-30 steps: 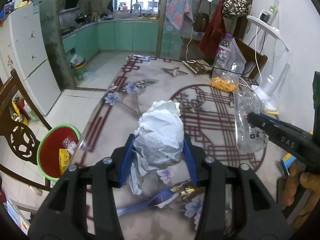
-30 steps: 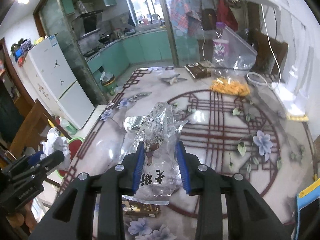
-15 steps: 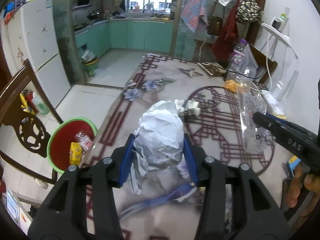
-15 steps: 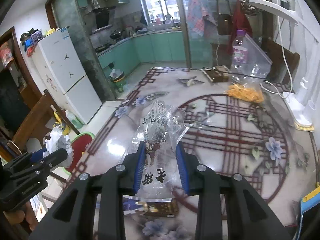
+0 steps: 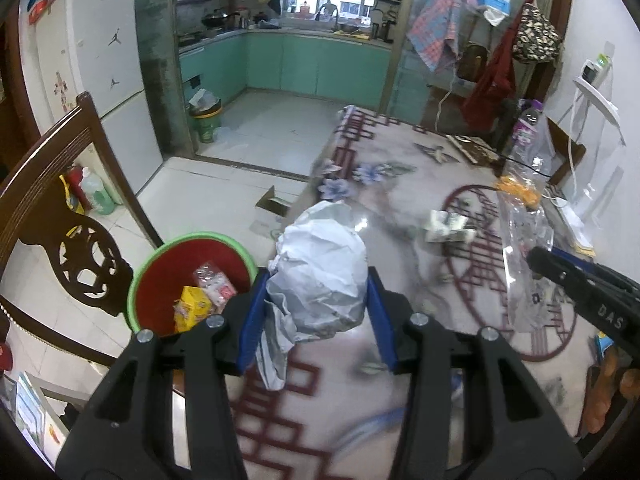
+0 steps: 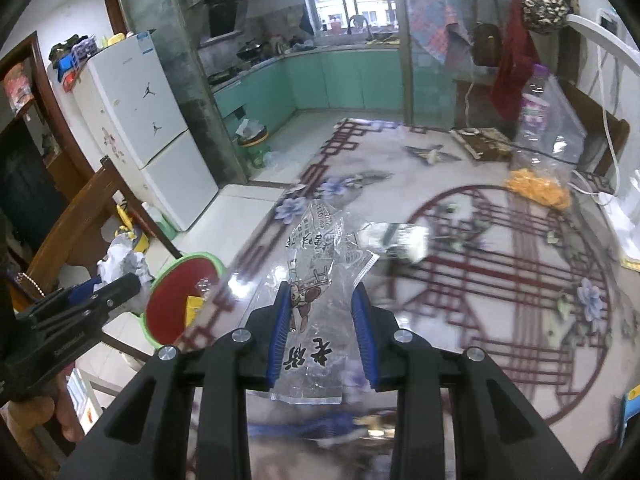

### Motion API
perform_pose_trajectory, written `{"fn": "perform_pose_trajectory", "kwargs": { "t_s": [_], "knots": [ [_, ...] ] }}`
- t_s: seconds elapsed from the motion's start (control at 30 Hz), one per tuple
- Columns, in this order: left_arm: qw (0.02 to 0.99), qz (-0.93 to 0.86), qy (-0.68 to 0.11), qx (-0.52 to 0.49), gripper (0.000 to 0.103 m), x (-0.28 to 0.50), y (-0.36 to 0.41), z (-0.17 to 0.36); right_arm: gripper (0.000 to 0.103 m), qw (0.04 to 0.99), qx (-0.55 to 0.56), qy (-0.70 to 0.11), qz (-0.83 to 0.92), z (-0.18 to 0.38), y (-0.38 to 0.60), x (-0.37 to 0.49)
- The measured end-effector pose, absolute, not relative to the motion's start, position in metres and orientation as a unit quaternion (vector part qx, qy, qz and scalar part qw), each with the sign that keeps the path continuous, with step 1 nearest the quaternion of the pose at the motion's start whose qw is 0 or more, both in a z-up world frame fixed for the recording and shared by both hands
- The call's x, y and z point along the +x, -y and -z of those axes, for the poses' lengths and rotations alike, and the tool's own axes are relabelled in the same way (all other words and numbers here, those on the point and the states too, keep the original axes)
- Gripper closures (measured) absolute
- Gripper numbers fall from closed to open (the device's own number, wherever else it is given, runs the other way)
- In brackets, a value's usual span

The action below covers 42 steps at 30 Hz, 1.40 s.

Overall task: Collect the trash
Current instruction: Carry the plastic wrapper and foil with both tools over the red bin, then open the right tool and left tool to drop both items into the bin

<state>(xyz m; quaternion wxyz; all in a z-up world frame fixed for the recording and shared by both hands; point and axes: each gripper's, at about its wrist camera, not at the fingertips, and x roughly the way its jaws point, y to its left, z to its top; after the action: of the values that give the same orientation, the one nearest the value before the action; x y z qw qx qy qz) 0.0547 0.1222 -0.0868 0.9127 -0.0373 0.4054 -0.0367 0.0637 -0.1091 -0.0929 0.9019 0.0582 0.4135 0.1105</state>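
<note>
My left gripper [image 5: 318, 312] is shut on a crumpled white paper ball [image 5: 320, 276] and holds it above the table's left edge, just right of a red bin with a green rim [image 5: 160, 248] on the floor. My right gripper [image 6: 322, 336] is shut on a clear printed plastic wrapper [image 6: 316, 276] above the table. The wrapper also shows in the left wrist view [image 5: 524, 256]. The bin shows in the right wrist view [image 6: 172, 300], down to the left, with the left gripper [image 6: 120, 284] beside it. A crumpled wrapper [image 5: 446, 226] lies on the table.
The patterned table [image 5: 400, 168] carries a plastic bag with orange snacks [image 6: 538, 188], a bottle [image 5: 526, 132] and a brown book [image 6: 480, 144]. A wooden chair [image 5: 52, 216] stands left of the bin. A fridge [image 6: 136, 132] and a second bin [image 5: 206, 120] stand beyond.
Both grippers moved left toward the table's edge with their loads. The red bin now sits closer to the left gripper and larger in view.
</note>
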Motion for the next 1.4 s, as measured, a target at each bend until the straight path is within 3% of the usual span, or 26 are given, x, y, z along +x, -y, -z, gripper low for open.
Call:
{"fn": "perform_pose_trajectory", "kwargs": {
  "t_s": [0.5, 0.97, 1.03, 1.07, 1.1, 1.13, 1.4],
  "knots": [
    [0.897, 0.000, -0.439, -0.056, 0.058, 0.106, -0.260, 0.118, 0.072, 0.862, 0.062, -0.475, -0.166, 0.130, -0.033, 0.110],
    [0.889, 0.013, -0.451, -0.078, 0.056, 0.146, -0.311, 0.133, 0.068, 0.831, 0.068, -0.506, -0.220, 0.153, -0.111, 0.142],
    [0.889, 0.014, -0.450, -0.080, 0.056, 0.150, -0.315, 0.133, 0.057, 0.831, 0.062, -0.504, -0.226, 0.154, -0.121, 0.147],
    [0.890, 0.014, -0.448, -0.081, 0.053, 0.153, -0.317, 0.132, 0.045, 0.832, 0.060, -0.501, -0.231, 0.154, -0.126, 0.150],
    [0.890, 0.013, -0.449, -0.084, 0.041, 0.155, -0.319, 0.133, 0.036, 0.834, 0.059, -0.498, -0.229, 0.154, -0.129, 0.153],
    [0.890, 0.010, -0.447, -0.087, 0.025, 0.157, -0.321, 0.133, 0.034, 0.840, 0.058, -0.490, -0.226, 0.152, -0.132, 0.154],
    [0.891, 0.000, -0.441, -0.109, 0.022, 0.163, -0.333, 0.133, 0.035, 0.843, 0.059, -0.483, -0.228, 0.147, -0.124, 0.159]
  ]
}}
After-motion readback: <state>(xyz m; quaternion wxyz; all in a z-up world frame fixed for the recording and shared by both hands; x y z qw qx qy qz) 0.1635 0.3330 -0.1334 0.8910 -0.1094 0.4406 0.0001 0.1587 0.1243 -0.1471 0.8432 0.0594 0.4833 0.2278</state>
